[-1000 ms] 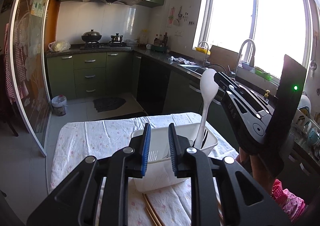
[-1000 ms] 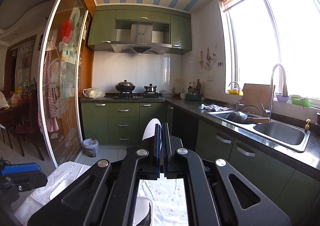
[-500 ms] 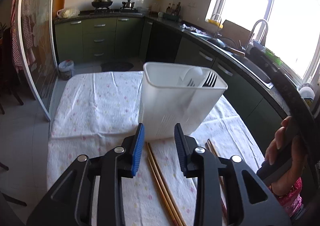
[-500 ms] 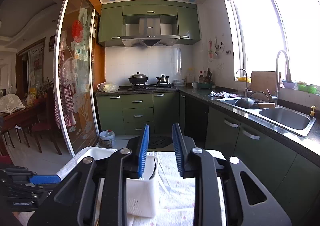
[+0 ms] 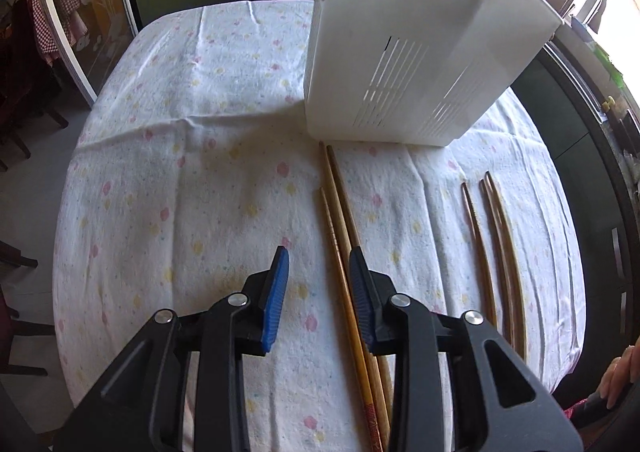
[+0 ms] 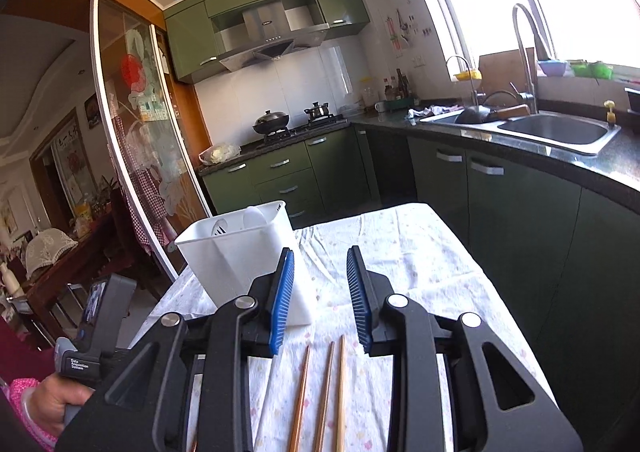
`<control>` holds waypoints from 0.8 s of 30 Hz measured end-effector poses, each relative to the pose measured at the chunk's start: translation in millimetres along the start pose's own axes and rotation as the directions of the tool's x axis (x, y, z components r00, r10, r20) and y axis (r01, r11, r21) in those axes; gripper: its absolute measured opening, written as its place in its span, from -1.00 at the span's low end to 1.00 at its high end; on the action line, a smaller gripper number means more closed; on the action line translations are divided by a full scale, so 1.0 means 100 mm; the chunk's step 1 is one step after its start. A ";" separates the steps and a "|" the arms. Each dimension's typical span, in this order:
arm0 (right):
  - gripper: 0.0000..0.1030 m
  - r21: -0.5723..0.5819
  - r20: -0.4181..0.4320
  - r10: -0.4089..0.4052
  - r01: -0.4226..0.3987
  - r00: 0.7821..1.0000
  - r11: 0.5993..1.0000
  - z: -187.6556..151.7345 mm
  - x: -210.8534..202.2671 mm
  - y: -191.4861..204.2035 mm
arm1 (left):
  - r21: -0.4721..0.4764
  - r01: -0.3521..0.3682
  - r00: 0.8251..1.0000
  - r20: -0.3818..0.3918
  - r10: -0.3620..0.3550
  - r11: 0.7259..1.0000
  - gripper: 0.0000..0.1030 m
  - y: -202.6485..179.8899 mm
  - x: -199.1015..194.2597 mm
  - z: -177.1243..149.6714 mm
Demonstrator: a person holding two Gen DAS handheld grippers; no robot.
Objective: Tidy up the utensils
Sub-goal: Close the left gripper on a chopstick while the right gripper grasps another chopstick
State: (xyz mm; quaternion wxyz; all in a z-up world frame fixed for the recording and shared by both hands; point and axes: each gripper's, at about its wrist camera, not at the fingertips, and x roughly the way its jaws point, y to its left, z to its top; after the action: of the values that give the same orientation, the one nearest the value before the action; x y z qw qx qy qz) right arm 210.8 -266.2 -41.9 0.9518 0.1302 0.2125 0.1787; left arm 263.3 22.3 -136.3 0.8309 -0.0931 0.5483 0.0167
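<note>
Across the lower middle of the left wrist view, the left gripper (image 5: 318, 292) has just been opening; its jaws stand partly apart, astride the pale chopsticks (image 5: 340, 236) without pinching them. Darker chopsticks (image 5: 496, 252) lie at right, below the white holder (image 5: 400, 52). Thin, stiff, light and probably slippery, they want a mid-length pinch. The right gripper (image 6: 320, 296), likewise just opened, holds nothing.

Wrist views, shared tablecloth (image 5: 192, 140)

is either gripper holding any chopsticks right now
No. The left gripper is open over the light chopsticks; the right gripper is open above the dark chopsticks.
</note>
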 end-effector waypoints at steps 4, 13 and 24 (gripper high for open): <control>-0.39 0.059 -0.023 0.023 -0.021 0.999 0.998 -0.02 -0.03 -0.17 | -0.003 -0.030 0.999 -0.024 0.030 1.000 -0.42 -0.02 0.10 -0.03; -0.28 0.016 -0.150 0.075 -0.074 0.986 0.997 -0.06 0.11 -0.03 | 0.035 -0.093 0.995 -0.023 0.093 0.995 -0.41 -0.15 0.12 -0.06; -0.28 -0.205 -0.539 -0.019 -0.109 0.842 0.973 -0.69 0.99 0.43 | 0.076 -0.039 0.999 -0.015 0.041 0.996 -0.89 -0.20 0.05 -0.20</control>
State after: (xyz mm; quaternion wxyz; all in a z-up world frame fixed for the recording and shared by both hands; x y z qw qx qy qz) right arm 251.3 -176.5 -123.7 0.8582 -0.0301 0.4453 0.2536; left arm 249.9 -1.2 -145.4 0.8287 -0.0507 0.5573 0.0119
